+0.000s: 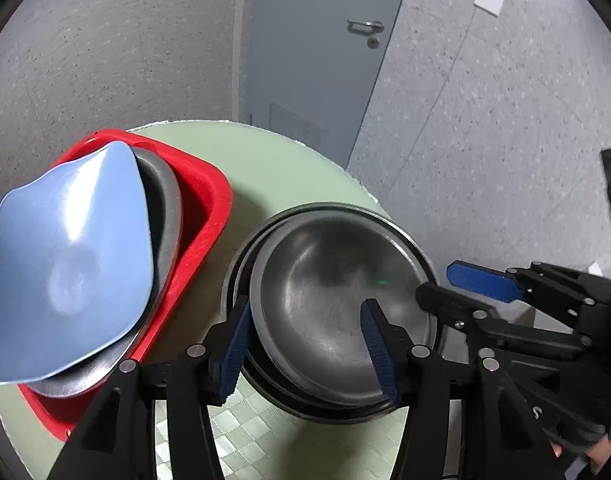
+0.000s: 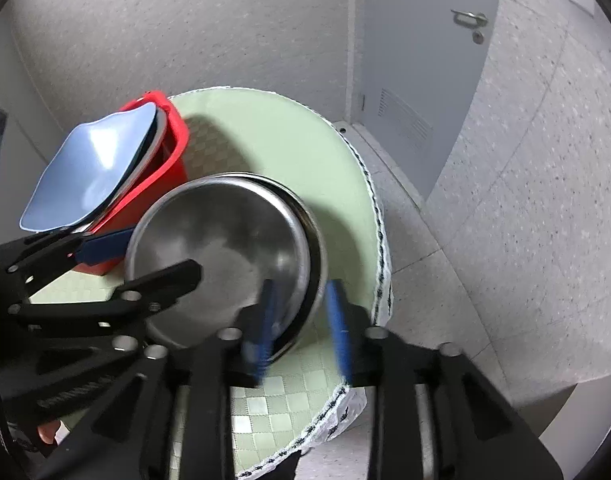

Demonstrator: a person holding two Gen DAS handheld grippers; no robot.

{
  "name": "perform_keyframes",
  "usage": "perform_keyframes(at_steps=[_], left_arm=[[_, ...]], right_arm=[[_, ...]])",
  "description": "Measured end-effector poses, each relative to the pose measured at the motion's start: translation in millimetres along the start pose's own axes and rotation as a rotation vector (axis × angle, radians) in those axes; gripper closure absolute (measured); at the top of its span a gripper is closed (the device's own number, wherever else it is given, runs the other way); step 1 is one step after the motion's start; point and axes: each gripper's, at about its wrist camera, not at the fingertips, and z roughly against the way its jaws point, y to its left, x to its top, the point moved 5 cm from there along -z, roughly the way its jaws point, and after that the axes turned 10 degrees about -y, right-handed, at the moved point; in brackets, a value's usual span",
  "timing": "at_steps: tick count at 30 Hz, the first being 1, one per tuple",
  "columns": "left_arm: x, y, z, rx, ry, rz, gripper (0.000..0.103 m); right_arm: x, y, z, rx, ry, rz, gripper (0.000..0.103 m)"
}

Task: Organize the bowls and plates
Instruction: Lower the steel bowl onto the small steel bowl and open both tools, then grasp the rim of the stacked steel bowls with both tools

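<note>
A stack of steel bowls (image 1: 333, 304) (image 2: 229, 248) sits on the round green table (image 1: 273, 168) (image 2: 273, 140). My left gripper (image 1: 305, 344) is open and straddles the near left rim of the top bowl, one finger outside, one inside. My right gripper (image 2: 301, 324) (image 1: 445, 284) is open and straddles the right rim of the stack. A blue squarish plate (image 1: 65, 264) (image 2: 93, 168) leans on steel plates (image 1: 165, 216) in a red tub (image 1: 201, 208) (image 2: 165, 168) to the left.
The table's edge (image 2: 379, 240) with a trimmed cloth drops off just right of the bowls. A grey door (image 1: 317, 40) (image 2: 421, 60) and speckled floor (image 1: 485, 140) lie beyond. The wall is behind the tub.
</note>
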Motion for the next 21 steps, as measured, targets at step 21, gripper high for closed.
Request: perform_keyframes(at_steps=[21], left_arm=[[-29, 12, 19, 0.186, 0.001, 0.139, 0.021]], right_arm=[[-4, -21, -31, 0.197, 0.056, -0.215, 0.043]])
